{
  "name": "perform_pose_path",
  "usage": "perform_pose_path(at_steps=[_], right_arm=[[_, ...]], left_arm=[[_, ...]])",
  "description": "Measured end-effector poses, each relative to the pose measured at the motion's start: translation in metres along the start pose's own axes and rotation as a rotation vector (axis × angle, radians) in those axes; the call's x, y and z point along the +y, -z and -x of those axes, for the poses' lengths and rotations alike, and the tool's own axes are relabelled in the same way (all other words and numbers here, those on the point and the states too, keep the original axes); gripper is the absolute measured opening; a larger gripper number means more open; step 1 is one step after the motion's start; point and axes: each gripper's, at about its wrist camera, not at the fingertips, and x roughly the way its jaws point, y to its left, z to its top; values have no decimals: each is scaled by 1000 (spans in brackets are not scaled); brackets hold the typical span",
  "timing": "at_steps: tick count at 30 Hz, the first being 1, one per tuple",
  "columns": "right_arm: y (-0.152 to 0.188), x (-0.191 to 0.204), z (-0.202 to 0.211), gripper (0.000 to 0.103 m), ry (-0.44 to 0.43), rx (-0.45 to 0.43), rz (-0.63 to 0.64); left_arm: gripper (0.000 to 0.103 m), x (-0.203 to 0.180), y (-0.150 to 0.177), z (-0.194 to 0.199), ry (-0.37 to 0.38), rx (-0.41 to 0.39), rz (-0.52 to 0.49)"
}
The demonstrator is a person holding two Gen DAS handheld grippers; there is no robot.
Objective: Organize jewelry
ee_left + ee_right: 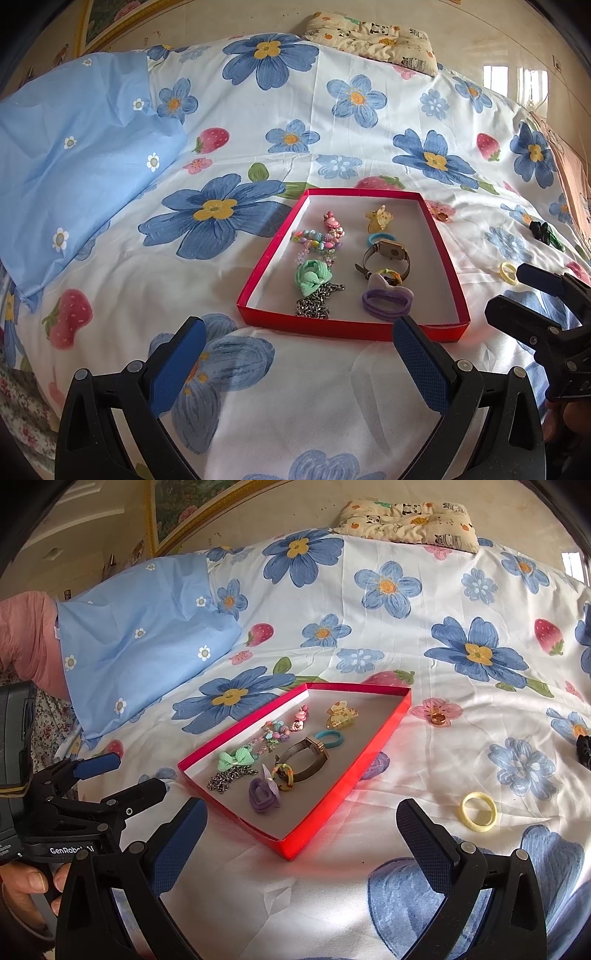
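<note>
The red tray [352, 325] lies flat on the flowered bedsheet [332, 122], and everything else is placed from it. Its low red wall runs unbroken around a grey floor; the near wall faces both grippers, with bare sheet lying between that wall and the fingertips. To the tray's left the sheet is bare up to the blue pillow [74, 147]; beyond its far wall the sheet runs on to a small patterned cushion [373, 37] at the bed's edge. To its right, outside the wall, lie a yellow hair ring [478, 811], a gold ring [438, 718] just beside the far right corner, and a dark clip [543, 232] farther out. Inside the tray, the left half holds a beaded bracelet [317, 236] toward the far wall, a green bow [312, 277] below it, and a metal chain [317, 304] toward the near wall, touching the bow. The right half holds a yellow claw clip [378, 218] farthest back, then a teal hair band [376, 238], a wristwatch [388, 256] with a mesh strap, a multicoloured link ring [283, 776] against the strap, and a purple hair tie [384, 301] nearest the near wall. The left gripper [301, 360] hovers short of the near wall with its blue-padded fingers spread wide, nothing between them. The right gripper [301, 840] hangs off the tray's near right corner, also spread wide and empty.
</note>
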Motion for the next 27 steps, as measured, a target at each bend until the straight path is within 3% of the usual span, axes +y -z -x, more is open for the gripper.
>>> perform_pose_path(at_steps=[27], right_arm=[[-1,5,-1,103,-11,10,15]], left_arm=[[102,-1,0,-1,4,0,-5]])
